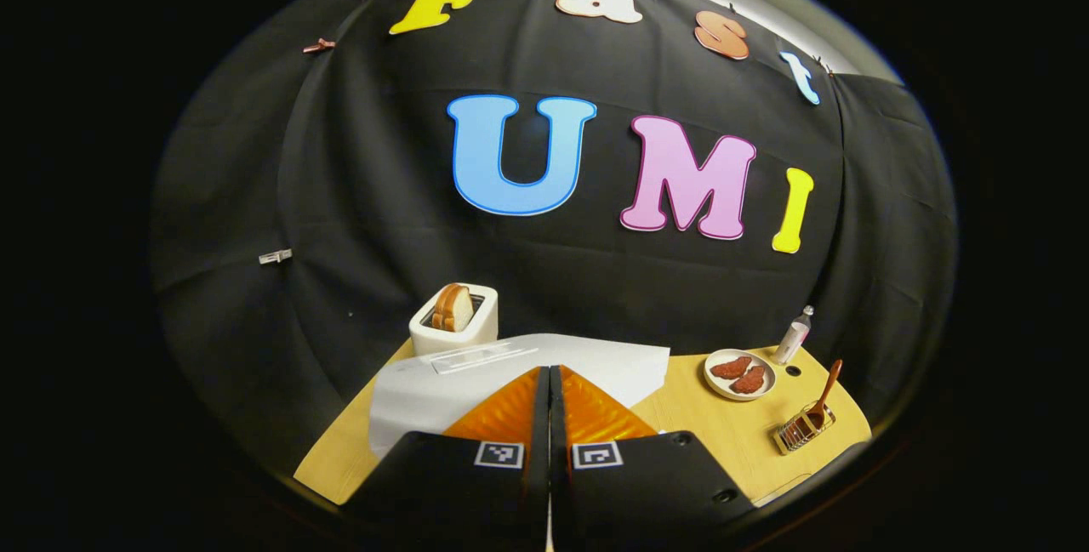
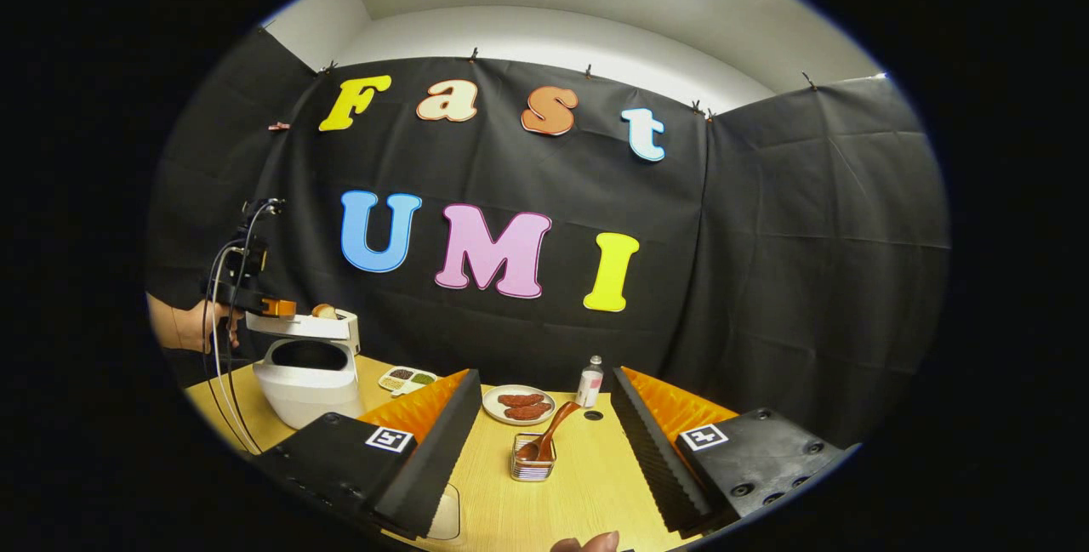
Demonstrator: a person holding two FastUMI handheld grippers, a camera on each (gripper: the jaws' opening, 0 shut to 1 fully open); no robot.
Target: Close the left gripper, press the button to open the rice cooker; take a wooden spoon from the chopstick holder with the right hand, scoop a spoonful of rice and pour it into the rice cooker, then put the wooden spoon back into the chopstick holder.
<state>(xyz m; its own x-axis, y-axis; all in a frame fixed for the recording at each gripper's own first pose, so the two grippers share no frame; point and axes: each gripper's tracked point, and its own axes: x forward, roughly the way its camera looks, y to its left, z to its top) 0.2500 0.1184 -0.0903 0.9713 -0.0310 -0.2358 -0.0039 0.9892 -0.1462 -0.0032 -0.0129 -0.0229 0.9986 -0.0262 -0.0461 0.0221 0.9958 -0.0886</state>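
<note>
Wooden spoon [image 2: 549,437] stood tilted in the wire chopstick holder [image 2: 533,460] on the yellow surface [image 2: 587,484], between the spread fingers of the right tongs [image 2: 544,441], which gripped nothing. Left tongs [image 1: 549,416] were clenched on nothing, fingers pressed together above the white rice cooker [image 2: 306,373], whose lid [image 2: 302,327] stood raised. Just behind the holder sat a plate [image 2: 519,405].

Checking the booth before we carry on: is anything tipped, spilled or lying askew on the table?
Nothing stands out. The wooden spoon leans in the chopstick holder, the rice cooker stands upright with its lid raised, and the plate and small bottle sit in order.
</note>
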